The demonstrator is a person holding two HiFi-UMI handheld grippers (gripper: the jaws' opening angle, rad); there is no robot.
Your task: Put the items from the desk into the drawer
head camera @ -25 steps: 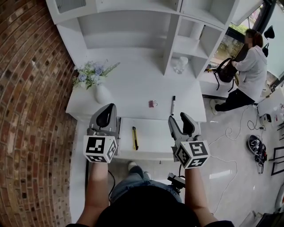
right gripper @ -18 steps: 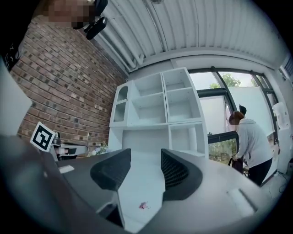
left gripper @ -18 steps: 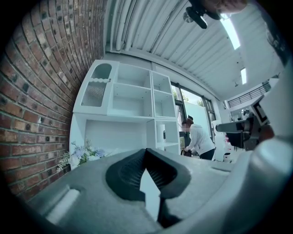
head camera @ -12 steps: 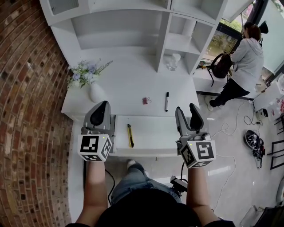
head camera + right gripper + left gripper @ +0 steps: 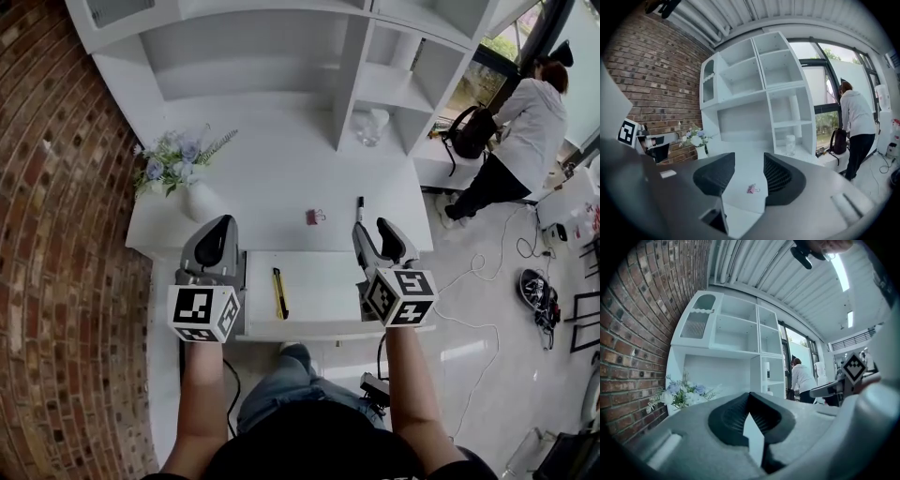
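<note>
Right tongs — nearer marker

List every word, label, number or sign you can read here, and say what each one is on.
No readable text anywhere.
Left cube and right cube: black-and-white square markers, patterns only, no letters or numbers.
Knife, pen, clip: any print is too small to read.
</note>
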